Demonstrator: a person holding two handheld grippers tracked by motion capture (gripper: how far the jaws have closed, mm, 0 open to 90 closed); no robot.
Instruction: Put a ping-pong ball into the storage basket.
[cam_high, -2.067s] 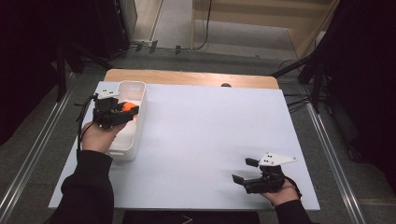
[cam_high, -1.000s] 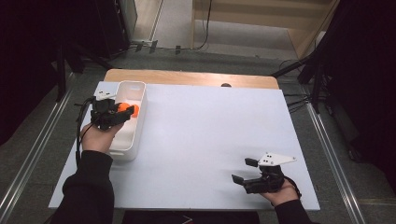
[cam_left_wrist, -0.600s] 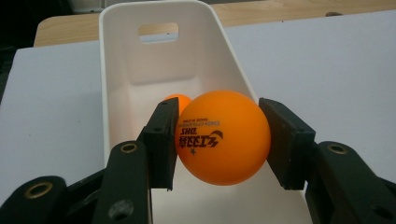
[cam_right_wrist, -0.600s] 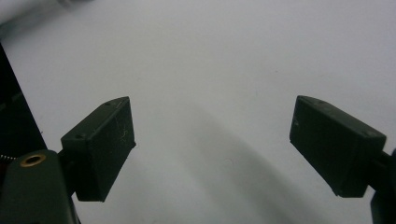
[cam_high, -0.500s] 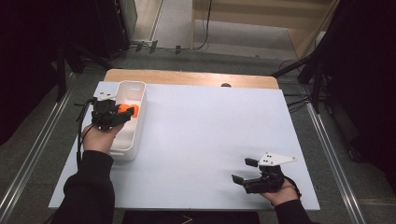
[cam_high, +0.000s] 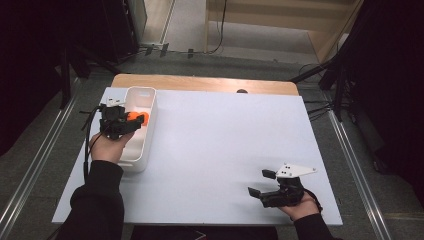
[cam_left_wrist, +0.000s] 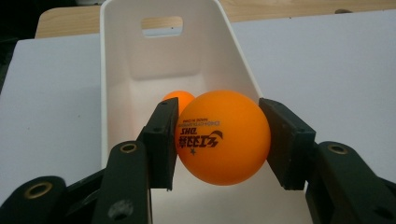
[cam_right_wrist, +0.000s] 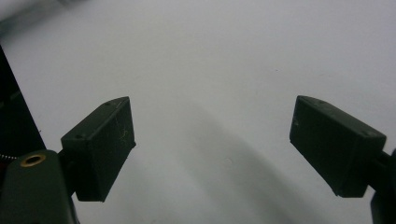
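My left gripper (cam_left_wrist: 219, 140) is clamped on a glossy orange ping-pong ball (cam_left_wrist: 223, 136), held over the white plastic bin (cam_left_wrist: 116, 70); a second orange ball (cam_left_wrist: 181, 99) already lies inside, so only the drop looks left; my right gripper (cam_right_wrist: 212, 144) gapes wide, empty, on the white tabletop (cam_high: 225, 150)

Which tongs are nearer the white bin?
Left. The left tongs are over the white bin, gripping an orange ball. The right tongs sit open at the table's near right corner, far from the bin.
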